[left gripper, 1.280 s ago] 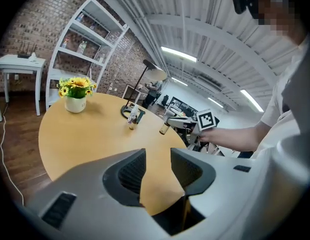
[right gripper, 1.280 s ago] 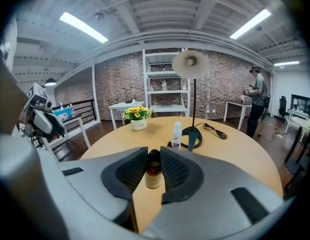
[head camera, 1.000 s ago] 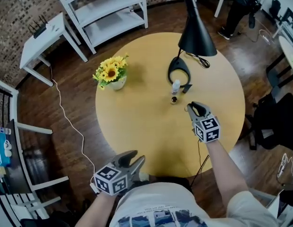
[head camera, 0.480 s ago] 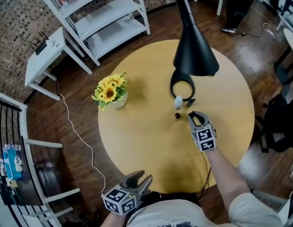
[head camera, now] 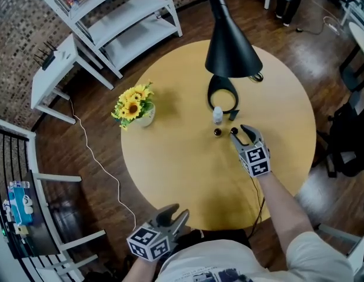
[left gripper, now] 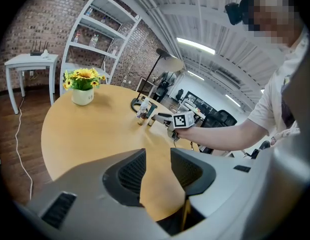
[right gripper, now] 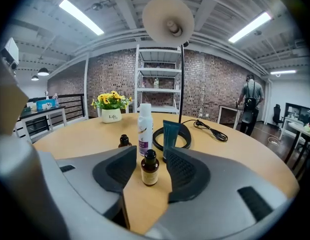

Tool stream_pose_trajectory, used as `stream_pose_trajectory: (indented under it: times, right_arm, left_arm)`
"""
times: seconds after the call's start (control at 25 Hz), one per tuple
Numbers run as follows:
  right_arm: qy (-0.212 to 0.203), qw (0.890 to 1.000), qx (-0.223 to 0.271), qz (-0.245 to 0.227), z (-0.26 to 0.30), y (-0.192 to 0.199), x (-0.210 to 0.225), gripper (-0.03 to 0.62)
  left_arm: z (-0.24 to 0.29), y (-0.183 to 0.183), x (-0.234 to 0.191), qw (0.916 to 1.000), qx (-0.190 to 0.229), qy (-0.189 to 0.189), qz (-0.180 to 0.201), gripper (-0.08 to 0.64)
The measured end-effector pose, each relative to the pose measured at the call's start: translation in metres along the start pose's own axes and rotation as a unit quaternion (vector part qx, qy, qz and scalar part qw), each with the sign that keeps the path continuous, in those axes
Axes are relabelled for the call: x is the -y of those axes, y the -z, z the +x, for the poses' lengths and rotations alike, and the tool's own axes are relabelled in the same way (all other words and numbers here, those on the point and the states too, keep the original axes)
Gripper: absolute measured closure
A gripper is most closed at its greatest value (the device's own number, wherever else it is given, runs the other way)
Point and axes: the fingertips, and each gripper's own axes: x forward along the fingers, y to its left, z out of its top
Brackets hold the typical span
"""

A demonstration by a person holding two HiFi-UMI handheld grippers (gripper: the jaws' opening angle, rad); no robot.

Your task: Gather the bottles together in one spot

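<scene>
The right gripper (right gripper: 149, 156) stands with its jaws apart; they have just been opening. A small amber glass bottle (right gripper: 149, 169) with a black screw cap and a pale label stands upright between the ribbed black pads, with a gap on each side. Just ahead of the jaws and a little to their left stands a white spray bottle (right gripper: 144, 129), tall and cylindrical. A second small amber bottle (right gripper: 124, 141) sits further left, partly hidden behind the left jaw. A teal squeeze tube (right gripper: 170, 135) stands on its cap just ahead and to the right. Close behind the tube lies the black ring base (right gripper: 185, 134) of a lamp, and its cone shade (right gripper: 168, 20) hangs overhead. A black cable (right gripper: 211, 127) trails off beyond the right jaw. All four containers stand close together, apart from one another, on the smooth round yellow table (head camera: 182, 175).

Far ahead to the left is a white pot of sunflowers (right gripper: 110, 114). Beyond the table are a white shelf unit (right gripper: 159, 79) and a brick wall.

The left gripper (left gripper: 157, 166) hangs at the near edge of the table, well back from the bottles. Its jaws are apart with only bare tabletop between them. The print on the bottle labels is too small to read.
</scene>
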Motion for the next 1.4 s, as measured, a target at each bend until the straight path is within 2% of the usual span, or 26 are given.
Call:
stream_pose_trajectory:
  times: [0.2,0.32,0.48,0.64,0.8,1.12,1.24,1.28,1.4]
  right_arm:
    - [0.019,1.0,0.011,0.019,-0.058,-0.011,-0.023,0.371]
    - [0.007,0.999,0.006,0.035,-0.116,-0.006,-0.066,0.371]
    - [-0.013,0.998,-0.001,0.056,-0.198,0.006,-0.134,0.37]
    - [0.007,0.996,-0.023,0.081,-0.272,0.019,-0.189,0.37]
    - [0.028,0.995,-0.02,0.09,-0.332,0.019,-0.24,0.37]
    - [0.063,0.993,-0.006,0.1,-0.427,0.031,-0.325,0.367]
    - [0.075,0.989,-0.002,0.125,-0.449,0.036,-0.339,0.382]
    - [0.079,0.989,-0.002,0.128,-0.455,0.037,-0.341,0.428]
    - [0.083,0.989,-0.005,0.126,-0.467,0.039,-0.344,0.43]
  left_arm:
    - [-0.007,0.003,0.003,0.9995,0.006,0.009,0.03,0.402]
    - [-0.017,0.003,0.013,0.998,0.013,0.031,0.053,0.401]
    - [-0.044,0.017,0.024,0.9966,0.03,0.048,0.06,0.401]
    - [-0.076,0.037,0.026,0.9952,0.035,0.056,0.072,0.402]
    - [-0.108,0.07,0.032,0.9951,0.028,0.068,0.066,0.405]
    - [-0.171,0.133,0.044,0.9911,0.045,0.055,0.112,0.405]
    - [-0.19,0.15,0.045,0.9905,0.049,0.047,0.12,0.405]
    - [-0.196,0.154,0.045,0.9906,0.049,0.044,0.12,0.405]
    - [-0.206,0.16,0.048,0.9906,0.053,0.037,0.121,0.405]
